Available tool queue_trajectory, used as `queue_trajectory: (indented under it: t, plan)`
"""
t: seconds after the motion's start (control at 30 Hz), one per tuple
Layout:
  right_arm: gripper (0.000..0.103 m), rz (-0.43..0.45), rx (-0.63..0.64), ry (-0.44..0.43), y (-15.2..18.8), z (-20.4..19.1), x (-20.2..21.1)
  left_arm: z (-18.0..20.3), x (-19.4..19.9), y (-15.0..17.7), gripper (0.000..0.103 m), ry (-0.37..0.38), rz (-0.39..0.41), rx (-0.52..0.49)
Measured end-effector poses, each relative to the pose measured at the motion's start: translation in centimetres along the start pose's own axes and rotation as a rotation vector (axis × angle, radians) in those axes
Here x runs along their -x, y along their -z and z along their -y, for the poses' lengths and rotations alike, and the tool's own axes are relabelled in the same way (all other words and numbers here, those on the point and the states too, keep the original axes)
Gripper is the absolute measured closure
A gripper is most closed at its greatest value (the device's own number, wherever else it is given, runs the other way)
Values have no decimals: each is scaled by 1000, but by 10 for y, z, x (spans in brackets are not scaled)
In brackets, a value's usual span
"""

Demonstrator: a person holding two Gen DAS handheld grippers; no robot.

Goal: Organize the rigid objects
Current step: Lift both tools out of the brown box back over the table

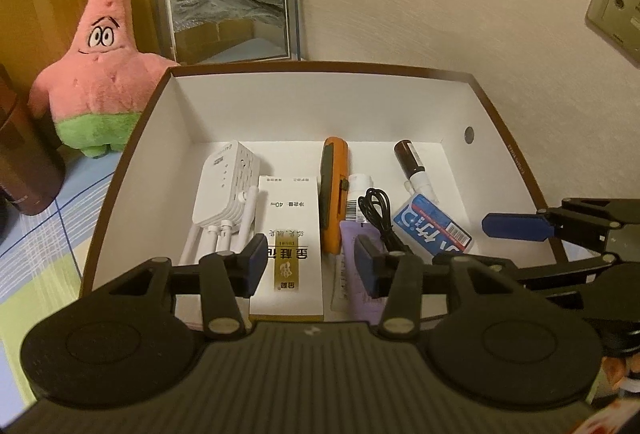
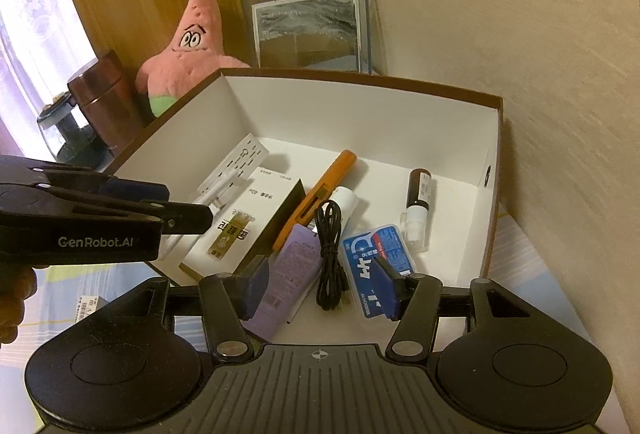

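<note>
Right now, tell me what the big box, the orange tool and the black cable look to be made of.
Big box: likely cardboard; thin flat walls, matte white inside, brown outside.
Orange tool: seemingly hard plastic; smooth, slightly glossy orange shell with a dark inset.
Black cable: probably rubber or plastic sheathing; bends into a bundled coil, dull sheen.

A checked bedsheet point(image 1: 48, 234) carries 1 open box point(image 1: 132, 169) ahead of the jaws, a plush star point(image 1: 100, 73) and brown canister point(image 1: 20, 161) left.
</note>
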State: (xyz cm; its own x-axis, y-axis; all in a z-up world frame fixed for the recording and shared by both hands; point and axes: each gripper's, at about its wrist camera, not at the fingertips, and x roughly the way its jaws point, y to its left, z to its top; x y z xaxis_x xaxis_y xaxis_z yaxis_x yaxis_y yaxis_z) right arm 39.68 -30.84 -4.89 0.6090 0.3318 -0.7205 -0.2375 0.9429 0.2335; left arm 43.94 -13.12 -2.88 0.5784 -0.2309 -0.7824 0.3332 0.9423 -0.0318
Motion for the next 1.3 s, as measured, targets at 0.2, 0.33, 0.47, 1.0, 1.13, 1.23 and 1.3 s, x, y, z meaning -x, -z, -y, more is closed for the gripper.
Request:
queue_trajectory:
  t: [0.2, 0.33, 0.47, 1.0, 1.13, 1.23, 1.3]
  plan:
    - [50, 21, 8, 4, 2, -4, 13, 0, 19, 5, 56, -21, 24, 26]
    - [50, 36, 4, 3, 5, -8, 24, -1, 34, 13, 54, -35, 37, 38]
    - [50, 49, -6, -7, 10, -13, 37, -3, 52, 23, 50, -48, 57, 57]
    - [50, 45, 62, -87, 48, -59, 77, -16, 127, 86, 50, -111, 89, 154]
    - [50, 37, 80, -110, 57, -70, 82, -18, 141, 104, 50, -123, 89, 176]
    - [50, 30, 93, -128, 63, -78, 84, -21, 151, 117, 50, -133, 87, 195]
    - [50, 23, 105, -139, 67, -84, 85, -23, 157, 126, 50, -140, 83, 214]
